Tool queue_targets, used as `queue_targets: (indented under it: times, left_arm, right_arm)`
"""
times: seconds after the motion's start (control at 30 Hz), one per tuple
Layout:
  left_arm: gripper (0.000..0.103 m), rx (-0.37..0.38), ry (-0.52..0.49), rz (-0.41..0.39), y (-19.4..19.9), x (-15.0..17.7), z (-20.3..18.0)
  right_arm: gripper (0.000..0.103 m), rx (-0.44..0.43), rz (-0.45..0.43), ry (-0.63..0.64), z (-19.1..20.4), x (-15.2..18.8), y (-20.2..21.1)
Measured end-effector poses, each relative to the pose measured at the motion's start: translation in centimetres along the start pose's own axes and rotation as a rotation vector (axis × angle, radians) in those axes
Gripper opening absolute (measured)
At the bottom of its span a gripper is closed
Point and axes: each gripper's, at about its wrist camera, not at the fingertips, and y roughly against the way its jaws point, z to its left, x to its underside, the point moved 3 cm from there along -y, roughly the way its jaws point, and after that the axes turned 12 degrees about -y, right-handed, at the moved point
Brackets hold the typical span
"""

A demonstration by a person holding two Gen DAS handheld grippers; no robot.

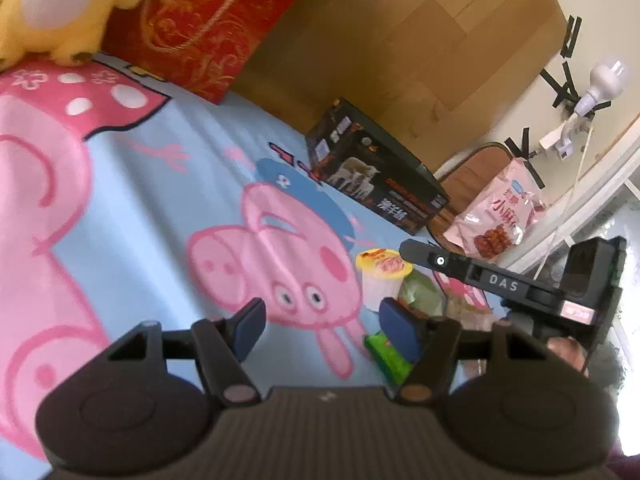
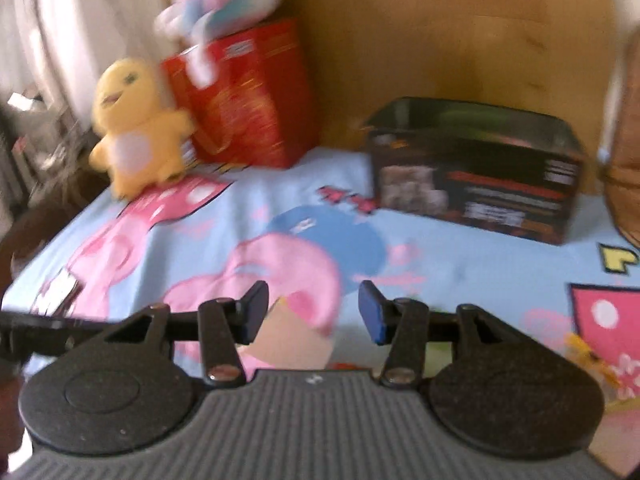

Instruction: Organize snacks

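Sitting on the blue cartoon-pig blanket (image 1: 132,184), the snacks cluster at the right of the left wrist view: a small cup (image 1: 382,276) stands upright with its yellow printed lid facing up, a pale green packet (image 1: 420,292) lies just behind and to the right of it, and a bright green packet (image 1: 390,354) lies flat in front, its long axis running away from the camera and partly hidden behind the left tool's right finger. Farther back, a pink snack bag (image 1: 498,212) with red lettering and a picture of brown pieces leans upright against a brown rounded object, its top pointing up and right. The black box (image 1: 376,172), open at the top and printed with sheep, lies with its long axis running from upper left to lower right along the wooden headboard (image 1: 400,40); in the right wrist view it sits at upper right (image 2: 476,172), long side toward the camera. A red box (image 1: 200,28) and a yellow plush toy (image 1: 60,12) stand at the far left. The left tool (image 1: 320,326) is about half open with nothing between its pads. The right tool (image 2: 314,312) is likewise parted and empty above the blanket, and its black arm (image 1: 480,276) reaches over the cup in the left view.
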Motion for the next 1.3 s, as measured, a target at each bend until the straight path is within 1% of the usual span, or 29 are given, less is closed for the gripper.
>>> queue_targets:
  times: [0.07,0.1,0.17,0.23,0.33,0.4,0.5,0.6,0.7,0.77,0.83,0.93,1.0,1.07,1.13,1.2,1.3]
  left_arm:
    - [0.063,0.006,-0.008,0.008,-0.7,-0.4,-0.5]
    - [0.063,0.009,-0.013,0.010,-1.1,-0.8,-0.8]
    - [0.063,0.016,-0.022,0.011,-1.6,-1.4,-1.2]
    - [0.063,0.014,-0.029,0.013,-2.4,-2.0,-1.7]
    - [0.063,0.018,-0.029,0.022,-3.5,-2.8,-2.1]
    - [0.064,0.023,-0.030,0.028,-4.2,-3.1,-2.4]
    - [0.065,0.025,-0.021,0.040,-5.3,-3.4,-2.5]
    - [0.065,0.014,0.003,0.049,-6.0,-3.8,-1.9]
    - [0.065,-0.002,0.024,0.031,-6.1,-5.0,-0.7]
    - [0.065,-0.020,0.022,0.020,-6.3,-6.0,-0.4]
    - [0.063,-0.027,0.016,0.025,-6.6,-6.8,-0.4]
    - [0.063,0.005,-0.022,0.014,-6.7,-7.4,-1.4]
    - [0.063,0.015,-0.045,0.019,-7.1,-7.5,-1.9]
    - [0.063,0.024,-0.036,0.034,-7.9,-7.5,-2.0]
    - [0.063,0.031,-0.017,0.049,-8.7,-7.6,-2.0]
    - [0.063,0.046,-0.024,0.042,-9.0,-7.5,-2.2]
    - [0.063,0.036,-0.018,0.058,-9.6,-7.1,-2.2]
  right_arm:
    - [0.052,0.027,-0.007,-0.017,-1.1,-0.3,0.2]
    - [0.052,0.025,-0.005,-0.024,-1.5,-0.3,0.4]
    - [0.054,-0.030,0.000,-0.015,-1.6,-0.1,1.3]
    - [0.055,-0.074,0.017,0.047,-0.9,0.5,2.0]
    - [0.055,-0.065,0.041,0.158,0.2,1.8,2.2]
    - [0.056,-0.067,0.056,0.196,0.5,2.4,2.1]
    - [0.056,-0.065,0.055,0.227,0.4,2.8,2.1]
    - [0.056,-0.074,0.052,0.210,-0.2,2.2,1.9]
    - [0.056,-0.072,0.046,0.216,-0.4,1.6,1.4]
    - [0.060,-0.077,0.053,0.217,-0.3,1.2,0.8]
    - [0.061,-0.085,0.068,0.220,0.0,1.0,0.0]
    - [0.061,-0.098,0.108,0.180,0.1,0.5,-1.1]
    - [0.061,-0.132,0.125,0.139,-0.1,0.1,-1.3]
    - [0.061,-0.152,0.142,0.099,-0.5,-0.1,-1.6]
    - [0.061,-0.152,0.153,0.092,-0.4,-0.1,-1.9]
    - [0.060,-0.151,0.167,0.086,-0.3,0.1,-2.1]
    - [0.060,-0.167,0.173,0.079,-0.2,0.3,-2.3]
